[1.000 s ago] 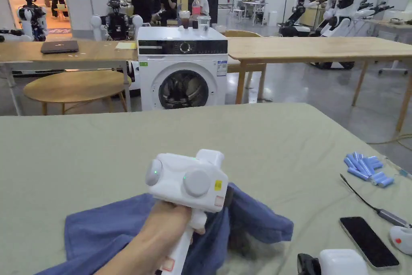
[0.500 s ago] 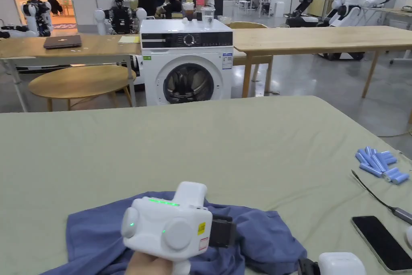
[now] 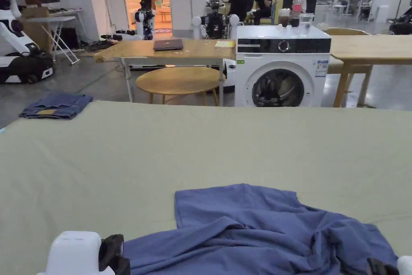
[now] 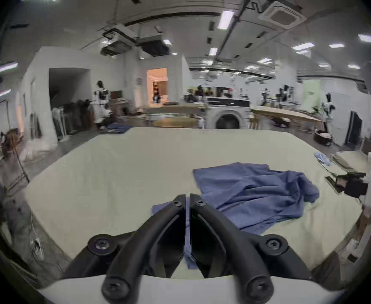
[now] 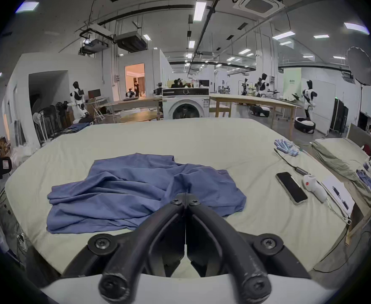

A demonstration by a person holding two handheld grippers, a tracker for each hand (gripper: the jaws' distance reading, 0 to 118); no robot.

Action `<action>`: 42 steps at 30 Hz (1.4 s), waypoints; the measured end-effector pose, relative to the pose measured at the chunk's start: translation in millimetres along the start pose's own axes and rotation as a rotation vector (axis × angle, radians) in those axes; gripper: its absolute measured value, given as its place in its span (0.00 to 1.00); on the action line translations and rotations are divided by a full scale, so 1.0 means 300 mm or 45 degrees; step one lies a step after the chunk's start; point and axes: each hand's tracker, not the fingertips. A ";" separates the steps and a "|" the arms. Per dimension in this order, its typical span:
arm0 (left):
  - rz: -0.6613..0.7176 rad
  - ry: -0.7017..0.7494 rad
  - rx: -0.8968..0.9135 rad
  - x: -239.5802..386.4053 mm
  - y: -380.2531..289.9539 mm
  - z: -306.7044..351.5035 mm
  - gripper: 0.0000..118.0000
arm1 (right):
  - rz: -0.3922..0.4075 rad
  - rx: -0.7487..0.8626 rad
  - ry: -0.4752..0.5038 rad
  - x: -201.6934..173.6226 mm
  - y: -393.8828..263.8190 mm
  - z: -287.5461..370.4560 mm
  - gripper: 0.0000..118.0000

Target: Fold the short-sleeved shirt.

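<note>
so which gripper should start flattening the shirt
Left, probably: the left gripper looks shut on a strip of the shirt, while the right gripper hangs shut and empty over its bunched middle.

The shirt [image 3: 257, 231] is seen to be soft, matt blue cloth, rumpled into folds. The table [image 3: 120, 159] is covered by matt, pale green cloth, smooth over most of its surface. The left gripper [image 4: 187, 199] and the right gripper [image 5: 186, 197] are made of black matt plastic jaws fixed with dark screws to smooth white plastic bodies. A glossy black face is shown by the phone [image 5: 291, 187]. The washing machine [image 3: 281, 70] is finished in smooth white, and bare pale wood is seen on the round table [image 3: 179, 80].
</note>
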 end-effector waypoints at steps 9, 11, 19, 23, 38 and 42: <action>0.128 -0.062 -0.297 -0.190 -0.014 -0.240 0.00 | 0.030 -0.038 0.046 -0.074 0.001 -0.030 0.00; 0.139 -0.090 -0.405 -0.235 -0.016 -0.372 0.00 | 0.034 -0.051 0.050 -0.080 -0.002 -0.048 0.00; -0.041 -0.080 -0.752 -0.255 -0.044 -0.819 0.99 | 0.041 -0.117 0.013 -0.075 -0.025 -0.114 0.00; -0.172 -0.034 -0.818 -0.214 -0.086 -0.870 0.99 | 0.037 -0.149 -0.018 -0.050 -0.040 -0.131 0.00; -0.149 -0.123 -0.799 -0.169 -0.048 -0.793 0.02 | 0.006 -0.268 -0.249 0.251 0.024 -0.342 0.00; -0.152 -0.129 -0.801 -0.156 -0.050 -0.792 0.02 | 0.008 -0.335 -0.263 0.374 0.115 -0.509 0.00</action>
